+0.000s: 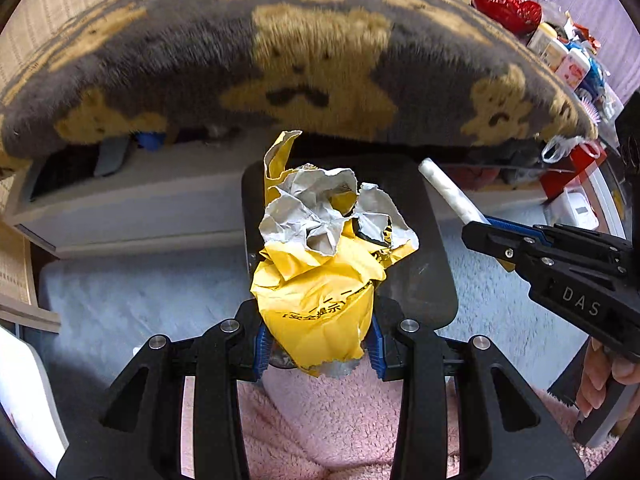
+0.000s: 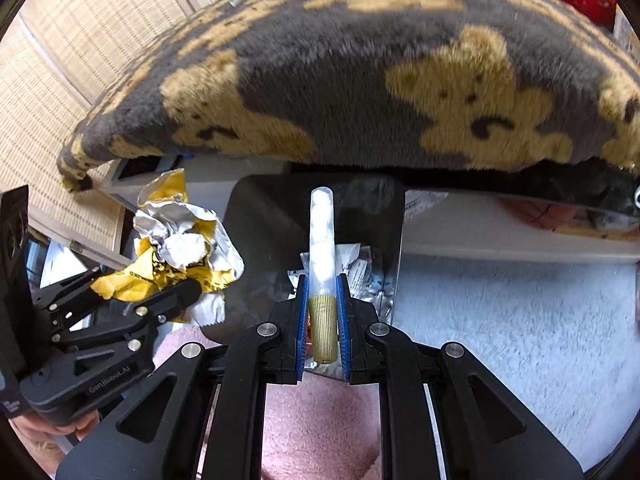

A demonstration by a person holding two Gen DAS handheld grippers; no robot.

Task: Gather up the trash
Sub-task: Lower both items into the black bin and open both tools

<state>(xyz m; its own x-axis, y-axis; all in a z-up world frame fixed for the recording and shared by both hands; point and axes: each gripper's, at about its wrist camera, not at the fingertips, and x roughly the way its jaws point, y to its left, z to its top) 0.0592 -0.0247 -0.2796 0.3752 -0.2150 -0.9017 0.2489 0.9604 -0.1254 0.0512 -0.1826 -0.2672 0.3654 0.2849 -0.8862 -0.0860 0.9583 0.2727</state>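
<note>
Yellow crumpled wrapper (image 1: 320,264), silver on its inner side, sits clamped between the blue pads of your left tongs (image 1: 318,344), bulging up and forward past the tips. Your right tongs (image 2: 323,320) are closed on a slim tube (image 2: 322,240) with a ribbed gold cap and a clear body packed with white; the pads pinch the gold end and the clear part juts straight ahead. Just beyond both sets of tongs stands a black bin (image 1: 436,280). Only your right view looks into it, showing silvery packets (image 2: 360,272) inside, behind the tube; your left view has the wrapper blocking the opening and shows merely the dark wall. Your left view alone catches the cluttered shelf of bottles and red items (image 1: 560,48) far to the right. Ahead of both tongs a grey blanket with tan bears (image 1: 200,64) overhangs, hiding what lies beneath it. Print on the wrapper is too creased to read. Below the tongs lies pink fleece (image 2: 320,432), cut off by the frame.
</note>
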